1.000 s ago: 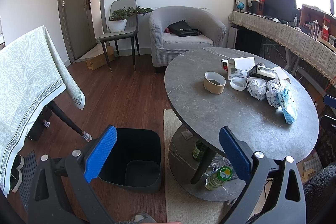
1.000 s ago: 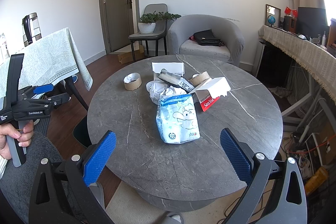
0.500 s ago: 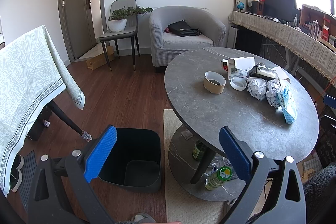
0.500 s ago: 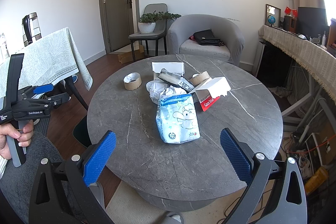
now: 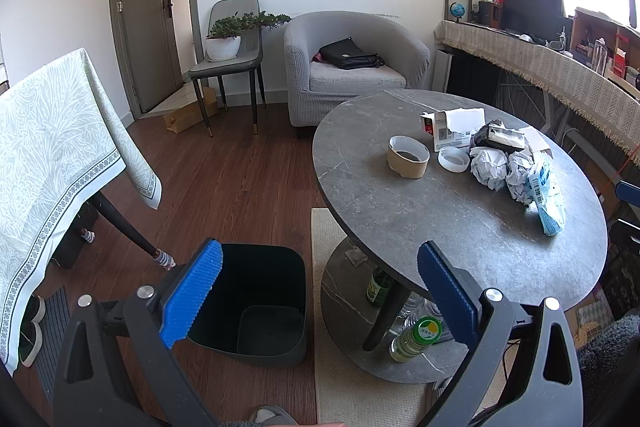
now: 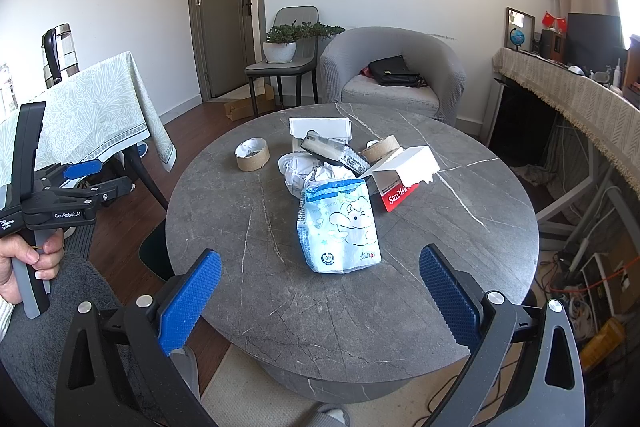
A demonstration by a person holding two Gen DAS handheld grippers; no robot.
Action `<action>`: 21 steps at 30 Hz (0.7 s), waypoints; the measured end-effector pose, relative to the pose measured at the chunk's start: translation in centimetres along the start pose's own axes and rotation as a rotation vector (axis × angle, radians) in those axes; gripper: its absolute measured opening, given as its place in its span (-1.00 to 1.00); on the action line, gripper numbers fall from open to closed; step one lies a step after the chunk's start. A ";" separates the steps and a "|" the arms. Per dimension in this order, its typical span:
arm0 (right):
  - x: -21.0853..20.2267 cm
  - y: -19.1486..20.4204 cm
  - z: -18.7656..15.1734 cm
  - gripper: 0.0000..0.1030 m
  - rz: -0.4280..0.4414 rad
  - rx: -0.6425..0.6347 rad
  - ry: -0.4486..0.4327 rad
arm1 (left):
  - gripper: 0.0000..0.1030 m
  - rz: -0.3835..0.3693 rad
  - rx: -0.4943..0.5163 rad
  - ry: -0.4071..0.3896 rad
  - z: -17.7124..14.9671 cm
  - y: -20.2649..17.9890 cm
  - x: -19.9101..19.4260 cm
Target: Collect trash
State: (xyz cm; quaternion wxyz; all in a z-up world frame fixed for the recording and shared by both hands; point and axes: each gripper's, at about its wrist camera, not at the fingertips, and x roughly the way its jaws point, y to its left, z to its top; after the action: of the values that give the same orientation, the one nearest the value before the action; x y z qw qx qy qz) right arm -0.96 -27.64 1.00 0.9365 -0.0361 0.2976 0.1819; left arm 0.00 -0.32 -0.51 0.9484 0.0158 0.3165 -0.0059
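While apart from trash, both jaws wide, empty.

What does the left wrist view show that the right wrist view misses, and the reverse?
Only the left wrist view shows inside the dark trash bin on the floor and the bottles on the table's lower shelf. Only the right wrist view shows the red SanDisk box, the kettle and the left tongs held in a hand. Both show the round table, the blue-and-white bag, crumpled paper and a tape roll.
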 end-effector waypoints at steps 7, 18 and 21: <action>-0.2 0.0 0.1 0.94 0.001 0.000 0.000 | 0.93 0.000 -0.001 0.001 0.0 0.1 0.0; 0.5 0.2 0.0 0.94 -0.022 -0.023 0.031 | 0.93 0.001 -0.001 0.002 0.0 0.0 0.1; 0.6 0.0 0.0 0.94 -0.009 0.004 0.028 | 0.93 -0.018 -0.015 0.009 -0.2 0.1 0.1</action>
State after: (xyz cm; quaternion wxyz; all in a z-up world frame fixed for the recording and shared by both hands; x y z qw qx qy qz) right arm -0.55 -27.45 0.67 0.9332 -0.0383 0.3107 0.1766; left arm 0.02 -0.24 -0.73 0.9471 0.0061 0.3208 -0.0119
